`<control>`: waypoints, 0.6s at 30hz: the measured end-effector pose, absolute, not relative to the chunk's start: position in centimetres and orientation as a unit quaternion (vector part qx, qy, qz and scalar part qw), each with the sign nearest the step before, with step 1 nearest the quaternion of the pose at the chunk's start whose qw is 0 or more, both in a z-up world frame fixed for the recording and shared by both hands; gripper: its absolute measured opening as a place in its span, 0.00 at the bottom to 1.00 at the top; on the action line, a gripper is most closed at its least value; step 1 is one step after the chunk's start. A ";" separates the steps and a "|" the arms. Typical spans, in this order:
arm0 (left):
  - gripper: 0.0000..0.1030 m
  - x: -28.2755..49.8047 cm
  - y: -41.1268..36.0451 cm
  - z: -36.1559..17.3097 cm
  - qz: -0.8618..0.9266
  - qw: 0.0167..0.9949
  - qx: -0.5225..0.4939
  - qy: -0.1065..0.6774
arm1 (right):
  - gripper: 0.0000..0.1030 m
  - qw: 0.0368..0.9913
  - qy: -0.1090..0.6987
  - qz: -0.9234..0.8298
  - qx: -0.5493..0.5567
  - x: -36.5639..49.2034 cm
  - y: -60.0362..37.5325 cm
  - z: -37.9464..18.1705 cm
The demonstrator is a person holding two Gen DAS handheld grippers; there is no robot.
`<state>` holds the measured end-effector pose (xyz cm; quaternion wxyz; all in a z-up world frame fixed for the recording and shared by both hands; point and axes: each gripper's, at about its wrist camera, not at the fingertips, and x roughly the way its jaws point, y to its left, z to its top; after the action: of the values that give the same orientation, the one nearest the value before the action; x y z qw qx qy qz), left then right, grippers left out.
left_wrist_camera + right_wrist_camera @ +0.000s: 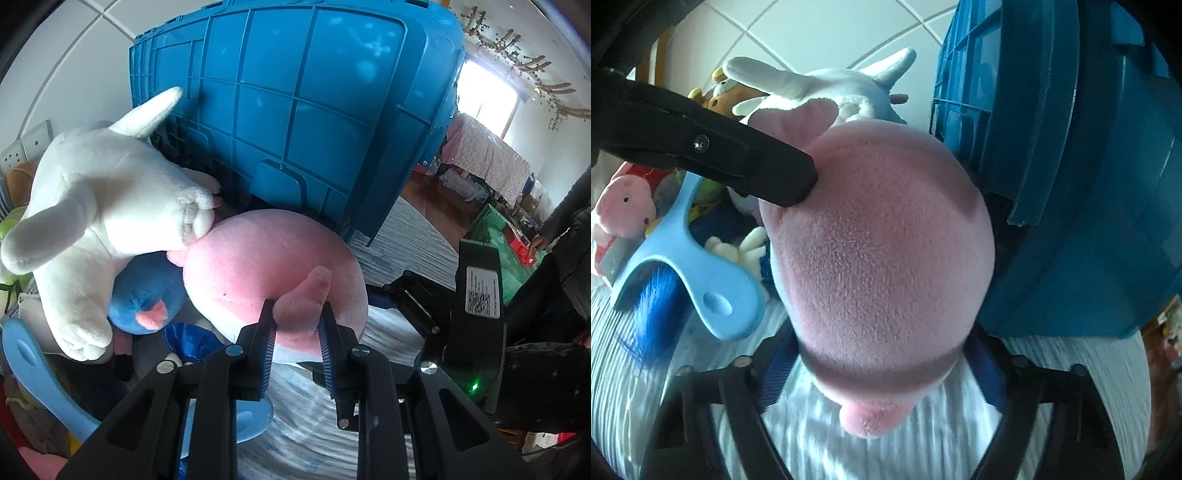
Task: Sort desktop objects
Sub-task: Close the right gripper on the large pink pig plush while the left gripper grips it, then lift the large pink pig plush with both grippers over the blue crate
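Observation:
A round pink plush (258, 258) lies on the striped cloth against the blue crate (295, 110). My left gripper (297, 325) is shut on a small pink flap of that plush, pinched between its blue pads. In the right wrist view the pink plush (886, 240) fills the middle. My right gripper (882, 369) straddles its near end, with both pads against its sides. One black finger (746, 155) of the left gripper reaches in from the upper left onto the plush's top.
A white long-eared plush (103, 192) leans on the pink one, over a blue plush (147, 291). A light blue brush (690, 266) with dark blue bristles lies to the left, beside a pink pig plush (624, 210). A person's sleeve (565, 221) shows at the far right.

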<state>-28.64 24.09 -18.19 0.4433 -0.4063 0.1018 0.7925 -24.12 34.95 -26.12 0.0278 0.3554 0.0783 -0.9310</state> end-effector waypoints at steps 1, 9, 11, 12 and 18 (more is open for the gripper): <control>0.21 -28.5 24.1 -18.2 0.794 0.442 -0.403 0.105 | 0.71 0.026 0.078 -0.929 0.361 -24.2 34.8 -26.0; 0.16 -27.9 23.6 -17.4 0.790 0.445 -0.405 0.117 | 0.62 0.014 0.075 -0.917 0.392 -24.4 34.1 -24.9; 0.15 -27.9 23.5 -17.1 0.789 0.446 -0.405 0.119 | 0.62 0.013 0.076 -0.916 0.394 -24.1 33.7 -24.6; 0.15 -27.7 23.3 -17.0 0.788 0.447 -0.407 0.120 | 0.62 0.014 0.076 -0.916 0.394 -23.9 33.5 -24.4; 0.15 -26.9 21.9 -16.1 0.784 0.455 -0.404 0.127 | 0.62 0.013 0.083 -0.916 0.393 -22.3 32.3 -23.4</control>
<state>-26.88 21.86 -16.08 0.4548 -0.4035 0.1273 0.7836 -22.30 32.35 -23.39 0.0133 0.3930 0.0826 -0.9157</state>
